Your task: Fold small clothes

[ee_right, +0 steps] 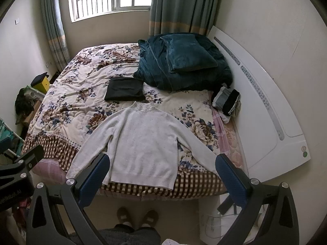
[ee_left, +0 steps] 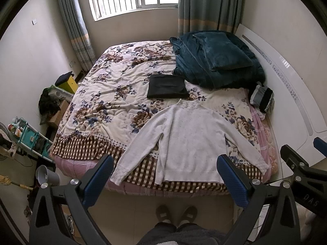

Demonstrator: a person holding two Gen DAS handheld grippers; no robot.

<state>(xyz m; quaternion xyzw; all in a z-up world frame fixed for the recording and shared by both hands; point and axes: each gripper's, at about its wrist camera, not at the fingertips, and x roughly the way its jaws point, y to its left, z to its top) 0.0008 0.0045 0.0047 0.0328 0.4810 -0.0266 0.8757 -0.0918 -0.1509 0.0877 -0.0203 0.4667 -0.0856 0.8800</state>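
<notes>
Both my grippers wide, nothing held, above the bed's near edge.

My left gripper (ee_left: 165, 175) and right gripper (ee_right: 162, 174) hang spread apart over the floor, slippers (ee_left: 176, 214) below. Sweater (ee_left: 184, 138) lies flat, face up, sleeves out, hem at the near edge of the bed (ee_left: 98, 102), collar pointing away. Just past the collar, a folded black garment (ee_left: 166, 86). Teal blanket (ee_left: 218, 61) piled at the far right corner; striped clothes (ee_left: 262, 99) on the right edge by the white board (ee_left: 296, 94).
</notes>
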